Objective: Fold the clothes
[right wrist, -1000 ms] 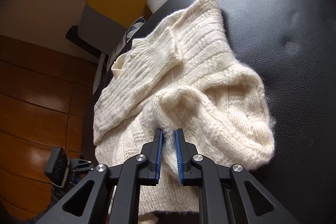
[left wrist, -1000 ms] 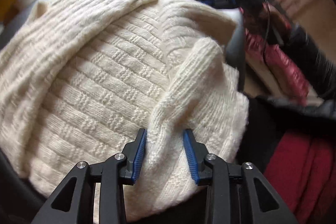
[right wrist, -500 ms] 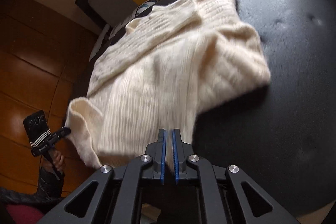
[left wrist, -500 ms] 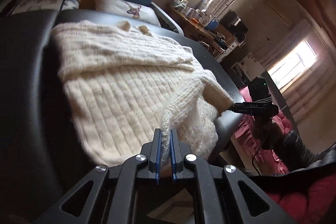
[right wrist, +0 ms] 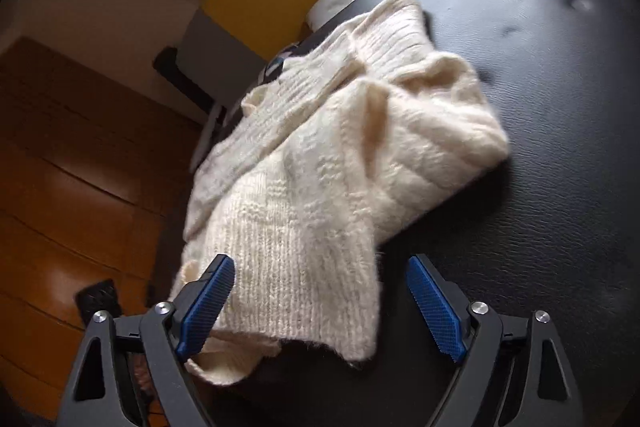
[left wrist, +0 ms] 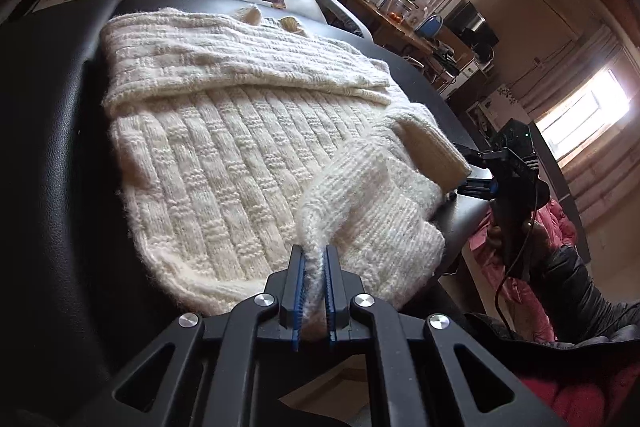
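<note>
Sweater (left wrist: pixel 248 163) partly folded on the black table (left wrist: pixel 52 147): one fold lies across its far end. My left gripper (left wrist: pixel 314 291) clenches the near sleeve; my right gripper (right wrist: pixel 320 311) stands released over its hem (final folds remain, I judge).

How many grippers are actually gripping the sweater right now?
1. The left gripper pinches a sweater fold near the black surface's front edge; the right gripper is open, its fingers straddling the hem.
</note>
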The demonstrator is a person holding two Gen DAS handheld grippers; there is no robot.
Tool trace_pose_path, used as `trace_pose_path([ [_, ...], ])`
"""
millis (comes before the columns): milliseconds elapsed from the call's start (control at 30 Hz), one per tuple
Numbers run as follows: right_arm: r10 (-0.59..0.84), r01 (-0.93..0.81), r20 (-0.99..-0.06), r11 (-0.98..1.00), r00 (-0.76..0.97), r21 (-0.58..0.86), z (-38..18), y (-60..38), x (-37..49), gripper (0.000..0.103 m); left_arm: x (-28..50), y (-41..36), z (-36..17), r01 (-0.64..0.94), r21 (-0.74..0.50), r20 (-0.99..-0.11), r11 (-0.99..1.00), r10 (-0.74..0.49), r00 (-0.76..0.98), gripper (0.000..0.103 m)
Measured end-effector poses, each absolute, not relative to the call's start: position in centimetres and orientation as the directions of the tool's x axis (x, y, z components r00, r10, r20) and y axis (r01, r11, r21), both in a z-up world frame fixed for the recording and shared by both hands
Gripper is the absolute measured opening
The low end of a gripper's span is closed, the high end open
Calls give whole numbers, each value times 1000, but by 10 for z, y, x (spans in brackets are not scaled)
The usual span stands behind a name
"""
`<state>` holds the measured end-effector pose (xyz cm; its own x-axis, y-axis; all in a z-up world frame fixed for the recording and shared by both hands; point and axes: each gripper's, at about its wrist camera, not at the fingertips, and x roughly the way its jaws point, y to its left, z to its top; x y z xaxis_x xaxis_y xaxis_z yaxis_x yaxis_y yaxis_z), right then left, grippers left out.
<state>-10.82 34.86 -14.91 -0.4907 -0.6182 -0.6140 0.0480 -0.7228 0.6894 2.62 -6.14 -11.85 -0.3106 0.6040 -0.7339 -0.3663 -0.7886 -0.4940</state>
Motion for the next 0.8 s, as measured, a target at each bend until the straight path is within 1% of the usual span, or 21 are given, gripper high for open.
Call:
trace_pose_path([
  [100,-590,54,-664,-764,-460,642,-146,337,-108,103,26,-62,-121,-361,-499,-736,-788,605,-304,6],
  [167,-569,59,-695,-790,-439,610,-145,330,-108,103,25,-62,-123,-358,-500,-737,-789,604,-304,6],
  [200,-558,62,-711,-803,-428,593,-144,326,-108,102,25,-62,-123,-358,-500,-736,-789,604,-306,6],
  [267,-529,61,-742,-828,-411,557,-142,320,-107,90,26,-61,-122,-366,-491,-734,-790,602,-315,6],
  [300,-501,34,-758,-842,-416,538,-142,322,-105,54,28,-60,-121,-378,-478,-736,-793,597,-319,6],
  [333,-504,20,-759,-838,-411,546,-144,325,-102,12,29,-59,-120,-390,-466,-739,-794,592,-323,6],
  [400,-511,-7,-761,-829,-401,560,-150,330,-96,7,33,-57,-118,-414,-439,-743,-797,581,-332,6],
  [500,-522,-26,-758,-817,-390,576,-153,334,-85,7,41,-56,-112,-449,-405,-742,-796,573,-347,6],
  [600,-551,21,-738,-806,-390,591,-142,328,-69,7,53,-67,-100,-471,-415,-714,-778,599,-361,6],
  [700,-609,105,-675,-770,-417,630,-114,318,-53,7,57,-91,-82,-448,-482,-648,-753,650,-396,6],
  [767,-646,158,-625,-740,-439,654,-94,314,-45,7,52,-110,-66,-427,-535,-577,-729,685,-445,4],
  [800,-657,171,-600,-727,-457,665,-84,315,-48,7,47,-120,-57,-419,-564,-531,-711,701,-476,0],
])
